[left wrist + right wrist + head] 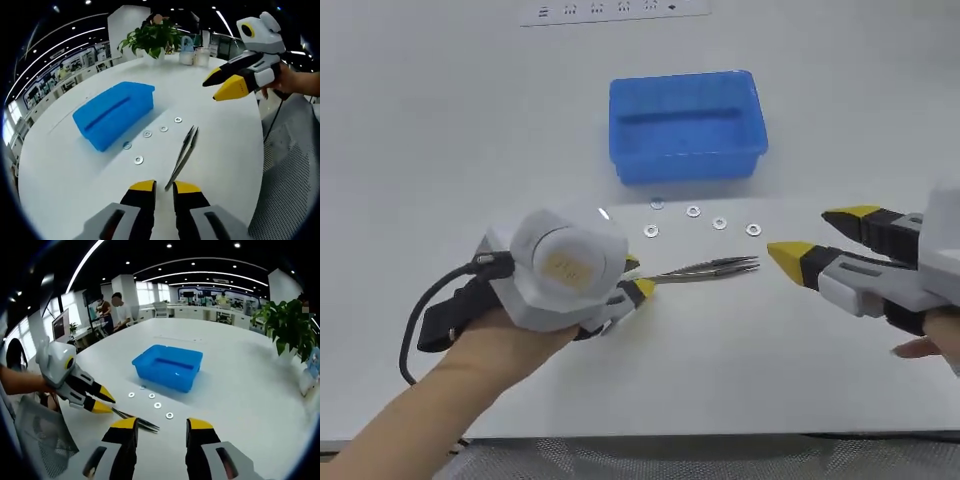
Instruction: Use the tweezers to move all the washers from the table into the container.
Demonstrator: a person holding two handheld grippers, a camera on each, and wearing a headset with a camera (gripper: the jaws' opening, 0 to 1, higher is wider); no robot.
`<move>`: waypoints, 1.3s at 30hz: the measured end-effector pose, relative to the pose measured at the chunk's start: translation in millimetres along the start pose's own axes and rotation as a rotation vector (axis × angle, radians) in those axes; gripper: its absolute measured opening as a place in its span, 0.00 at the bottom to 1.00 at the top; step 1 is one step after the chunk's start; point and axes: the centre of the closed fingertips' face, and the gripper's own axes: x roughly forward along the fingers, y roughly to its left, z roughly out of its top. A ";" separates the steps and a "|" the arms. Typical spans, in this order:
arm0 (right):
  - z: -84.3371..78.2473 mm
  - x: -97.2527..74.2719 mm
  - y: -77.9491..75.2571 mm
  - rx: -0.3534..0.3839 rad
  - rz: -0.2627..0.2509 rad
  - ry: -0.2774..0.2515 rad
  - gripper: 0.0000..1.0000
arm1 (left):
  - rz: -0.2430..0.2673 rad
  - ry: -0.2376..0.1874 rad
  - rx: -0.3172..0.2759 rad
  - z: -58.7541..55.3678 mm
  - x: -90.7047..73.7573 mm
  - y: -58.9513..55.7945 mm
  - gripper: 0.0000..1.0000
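Silver tweezers lie flat on the white table. Their rear end rests between the jaws of my left gripper, which stand slightly apart, so it is open. Several small washers lie in a loose row just in front of the blue container. My right gripper hovers open to the right of the tweezers' tips, with nothing between its fingers.
A white power strip lies at the table's far edge. A potted plant and cups stand at the table's end. A mesh chair sits beside the table. People stand far off.
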 end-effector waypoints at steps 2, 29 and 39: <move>-0.7 2.0 1.6 -0.004 0.004 0.006 0.36 | -0.009 0.007 0.023 -1.2 2.1 -0.8 0.07; -3.4 28.3 50.6 -0.220 0.187 0.102 0.32 | -0.082 -0.114 0.163 58.5 -45.8 -20.5 0.00; 4.1 44.5 66.5 -0.249 0.266 0.094 0.21 | -0.078 -0.223 0.058 86.1 -60.6 -13.2 0.00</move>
